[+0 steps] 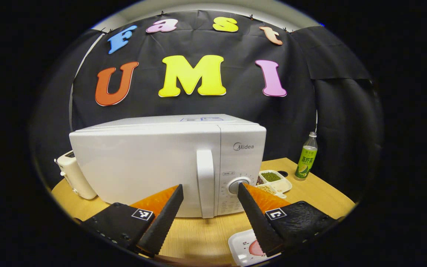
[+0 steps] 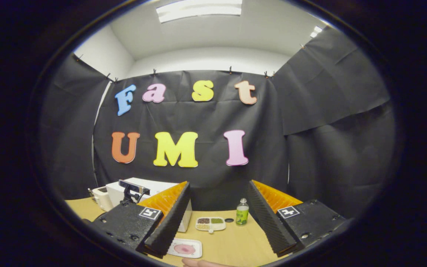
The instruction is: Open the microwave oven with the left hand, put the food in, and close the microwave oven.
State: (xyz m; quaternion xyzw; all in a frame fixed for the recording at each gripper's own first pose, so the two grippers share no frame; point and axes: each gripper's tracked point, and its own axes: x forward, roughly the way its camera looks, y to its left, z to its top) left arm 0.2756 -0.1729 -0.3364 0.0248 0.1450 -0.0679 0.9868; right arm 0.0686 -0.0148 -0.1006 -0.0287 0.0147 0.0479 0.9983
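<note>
- The microwave oven (image 1: 167,163) is seen standing on the wooden bench (image 1: 206,233), its white door closed and its upright handle (image 1: 206,183) facing the left gripper view.
- The left tool (image 1: 208,189) is held open in front of the microwave oven, its two fingers spread to either side of the handle and touching nothing.
- A white tray of food (image 1: 245,250) is set on the bench in front of the microwave oven, near its right end; a pink piece lies on it.
- A divided dish of grains (image 1: 274,181) is placed just to the right of the microwave oven, and a green bottle (image 1: 306,157) stands farther right of it.
- A small white appliance (image 1: 74,174) is found at the left of the microwave oven.
- The right tool (image 2: 219,189) is held open and empty, raised well back from the microwave oven (image 2: 139,191) and to its right.
- In the right gripper view, a fingertip (image 2: 198,262) is seen at the lower edge, in front of the tray of food (image 2: 185,248).
</note>
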